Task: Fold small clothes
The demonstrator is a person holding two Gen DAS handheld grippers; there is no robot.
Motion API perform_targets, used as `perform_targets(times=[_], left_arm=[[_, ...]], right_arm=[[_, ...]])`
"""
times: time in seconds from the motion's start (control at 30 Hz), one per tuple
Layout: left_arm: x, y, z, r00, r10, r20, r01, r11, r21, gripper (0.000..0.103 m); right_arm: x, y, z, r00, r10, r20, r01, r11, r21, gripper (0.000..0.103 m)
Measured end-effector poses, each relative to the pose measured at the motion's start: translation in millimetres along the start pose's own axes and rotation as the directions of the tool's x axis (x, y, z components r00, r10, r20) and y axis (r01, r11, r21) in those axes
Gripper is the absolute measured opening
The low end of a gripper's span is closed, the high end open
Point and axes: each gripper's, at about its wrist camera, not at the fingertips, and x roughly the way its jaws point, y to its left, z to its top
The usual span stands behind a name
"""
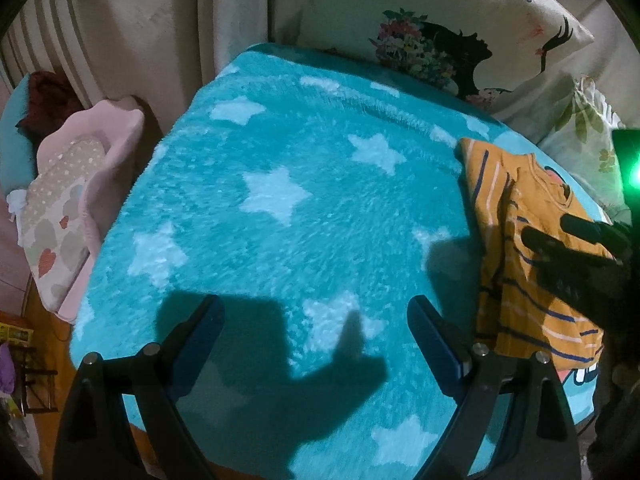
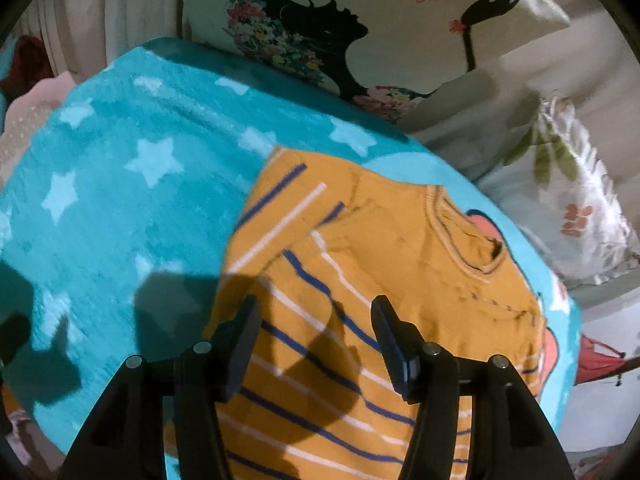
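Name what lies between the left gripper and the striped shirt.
Only the star blanket. In the left wrist view, bare blanket runs from the left gripper across to the shirt at the right; nothing else lies on that stretch.

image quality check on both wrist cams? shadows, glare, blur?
Left wrist view: hard gripper shadows fall on the teal star blanket, a green light flares at the right edge, and fisheye bends the blanket's edges. Right wrist view: motion blur softens the orange striped sweater and the pillows behind; the right gripper, open, casts a dark shadow across the stripes.
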Motion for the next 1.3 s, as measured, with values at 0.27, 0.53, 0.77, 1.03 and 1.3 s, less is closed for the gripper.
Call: perform_targets(times=[0.27,0.53,0.77,1.03,1.3], left_arm=[[6.8,-9.9,4.9,1.000,-0.023,-0.014,0.024,1.000,0.017,0.092],[17.8,-7.7,0.7,0.998,-0.044,-0.054,0.044,0.999,-0.006,0.092],[22.6,-14.6,-6.9,0.986,-0.145,-0.084,0.143,0.989,-0.037,0.092],[28.6,-24.7,-12.1,0.973,-0.206,-0.107,0.201,0.978,-0.062,0.092],[33.4,-16.0,-18.4,0.971,-0.211,-0.111,0.197,0.973,-0.124,0.092]], right_arm=[[-0.7,-7.4,-3.7,1.000,-0.023,-0.009,0.023,1.000,0.021,0.063],[9.2,-9.4,-0.8,0.999,0.026,-0.037,-0.024,0.998,0.054,0.063],[21.2,-36.6,6.7,0.970,0.236,-0.064,-0.218,0.952,0.216,0.063],[41.3,2.0,26.2,0.967,0.214,-0.140,-0.197,0.972,0.127,0.063],[50.4,25.6,26.6,0.989,0.081,-0.128,-0.070,0.993,0.092,0.033]])
